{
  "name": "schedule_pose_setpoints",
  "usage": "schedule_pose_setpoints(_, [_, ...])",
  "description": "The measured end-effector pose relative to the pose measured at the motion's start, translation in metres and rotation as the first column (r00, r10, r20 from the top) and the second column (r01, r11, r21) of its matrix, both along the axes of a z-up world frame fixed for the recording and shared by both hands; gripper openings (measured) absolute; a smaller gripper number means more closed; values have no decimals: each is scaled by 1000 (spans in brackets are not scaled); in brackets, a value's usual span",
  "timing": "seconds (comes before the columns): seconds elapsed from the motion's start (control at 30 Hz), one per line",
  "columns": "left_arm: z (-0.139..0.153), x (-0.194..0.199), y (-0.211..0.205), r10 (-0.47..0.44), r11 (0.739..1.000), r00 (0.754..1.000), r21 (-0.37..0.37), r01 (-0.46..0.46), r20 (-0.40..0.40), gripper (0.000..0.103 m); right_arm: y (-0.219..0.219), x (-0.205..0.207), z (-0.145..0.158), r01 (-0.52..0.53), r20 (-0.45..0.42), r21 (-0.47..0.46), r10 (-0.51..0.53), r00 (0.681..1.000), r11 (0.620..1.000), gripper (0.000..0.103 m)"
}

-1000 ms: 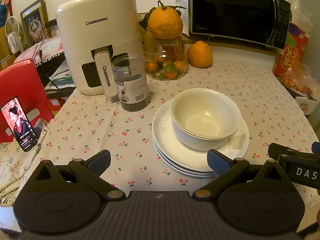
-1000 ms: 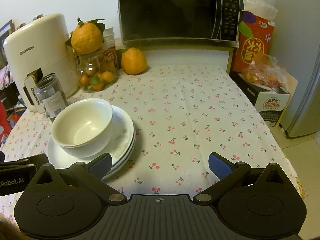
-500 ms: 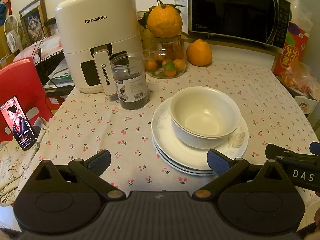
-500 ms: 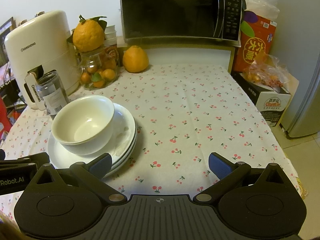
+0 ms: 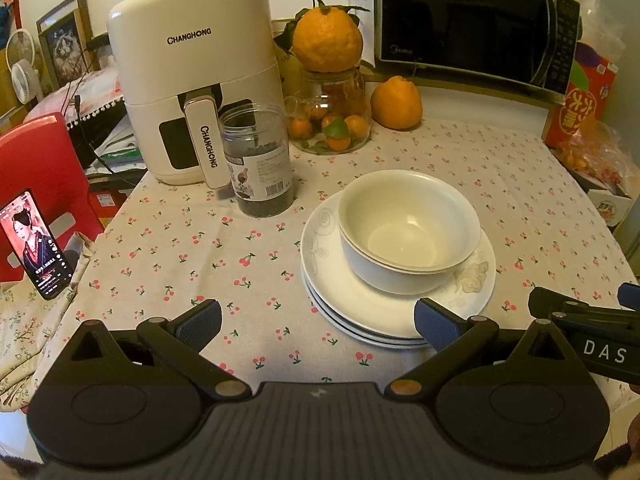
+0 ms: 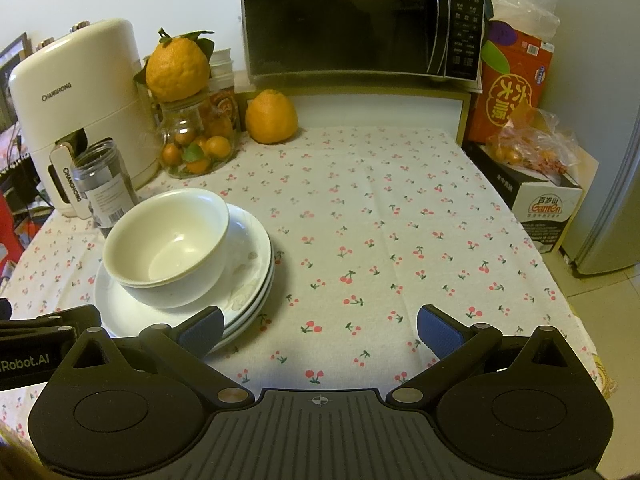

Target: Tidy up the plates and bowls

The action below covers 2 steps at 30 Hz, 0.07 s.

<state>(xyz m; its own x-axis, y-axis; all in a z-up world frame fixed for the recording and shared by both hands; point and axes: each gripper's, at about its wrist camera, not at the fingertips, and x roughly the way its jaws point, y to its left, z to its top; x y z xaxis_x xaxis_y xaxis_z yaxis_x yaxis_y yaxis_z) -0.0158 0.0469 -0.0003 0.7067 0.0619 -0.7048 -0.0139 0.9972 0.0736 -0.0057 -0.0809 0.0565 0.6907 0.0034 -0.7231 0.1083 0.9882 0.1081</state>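
Note:
Two nested white bowls [image 5: 408, 232] [image 6: 168, 244] rest on a stack of white plates [image 5: 340, 292] [image 6: 252, 276] on the cherry-print tablecloth. My left gripper [image 5: 318, 322] is open, low at the near edge, its right pad just in front of the plate stack's rim. My right gripper [image 6: 320, 330] is open too, to the right of the stack, with its left pad overlapping the plates' near rim in view. Nothing sits between either pair of fingers. Each gripper shows at the edge of the other's view.
Behind the stack stand a dark jar [image 5: 258, 160], a cream air fryer [image 5: 192, 68], a glass jar of small oranges [image 5: 332, 116] topped by a large orange, another orange [image 5: 396, 98] and a microwave [image 6: 360, 20]. A phone [image 5: 38, 244] leans left; boxes [image 6: 532, 196] sit right.
Both grippers have crept slightly forward toward the plate stack, so the dishes look a little larger. Bowls and plates have not moved.

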Motion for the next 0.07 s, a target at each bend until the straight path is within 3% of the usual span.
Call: schedule_pose_setpoints(0.07, [-1,0,0,-2,1000,1000,-7,2,-7,103,0,0,-1,-4,-1,1,4,1000,1000,103])
